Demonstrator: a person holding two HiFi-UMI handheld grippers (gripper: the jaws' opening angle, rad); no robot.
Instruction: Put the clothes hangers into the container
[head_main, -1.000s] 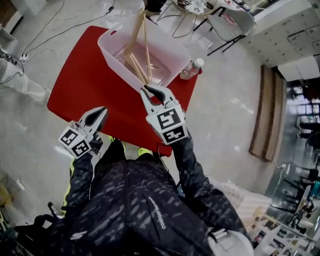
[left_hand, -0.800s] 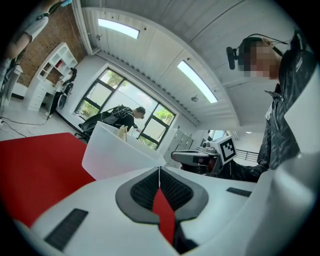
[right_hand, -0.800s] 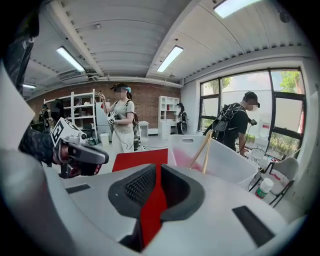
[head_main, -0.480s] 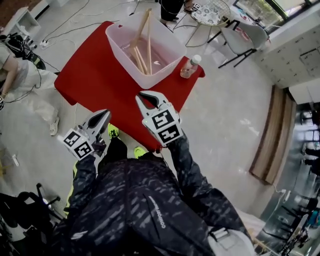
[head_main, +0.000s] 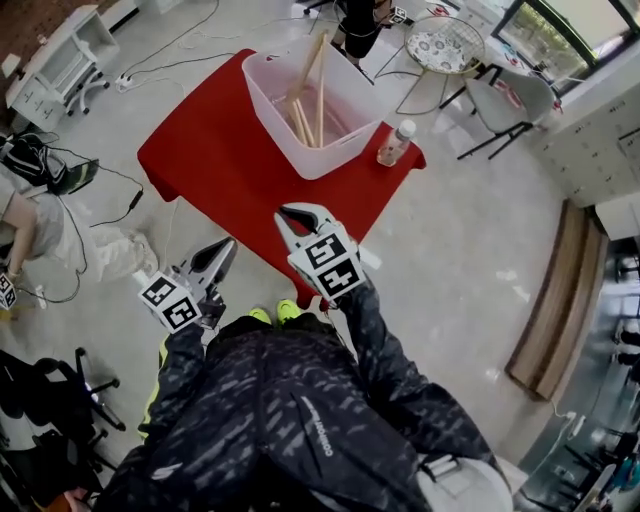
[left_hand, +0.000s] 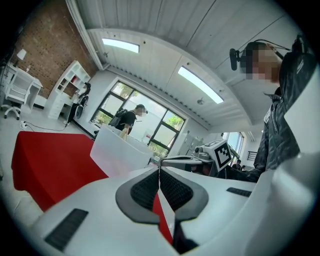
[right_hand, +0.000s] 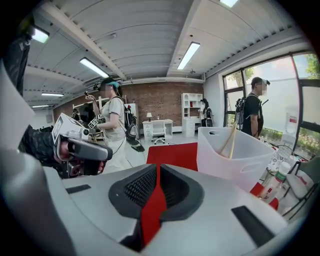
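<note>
1. Pale wooden clothes hangers (head_main: 305, 112): a few, standing on end inside the container and leaning, with 1 tip above the rim.
2. Translucent white plastic container (head_main: 256, 95): a rectangular tub with handle slots, on the far half of the table, holding the hangers.
3. Red-topped table (head_main: 205, 170): bears the container; its near half is bare.
4. Clear plastic bottle with white cap (head_main: 396, 142): upright at the table's right corner, just beside the container.
5. Right gripper (head_main: 293, 213): over the table's near edge, well apart from the container. Its jaws have just been closing and now meet, with nothing between them.
6. Left gripper (head_main: 228, 244): off the table's near side, above the pale floor (head_main: 450, 250). Its jaws are together and hold nothing.
</note>
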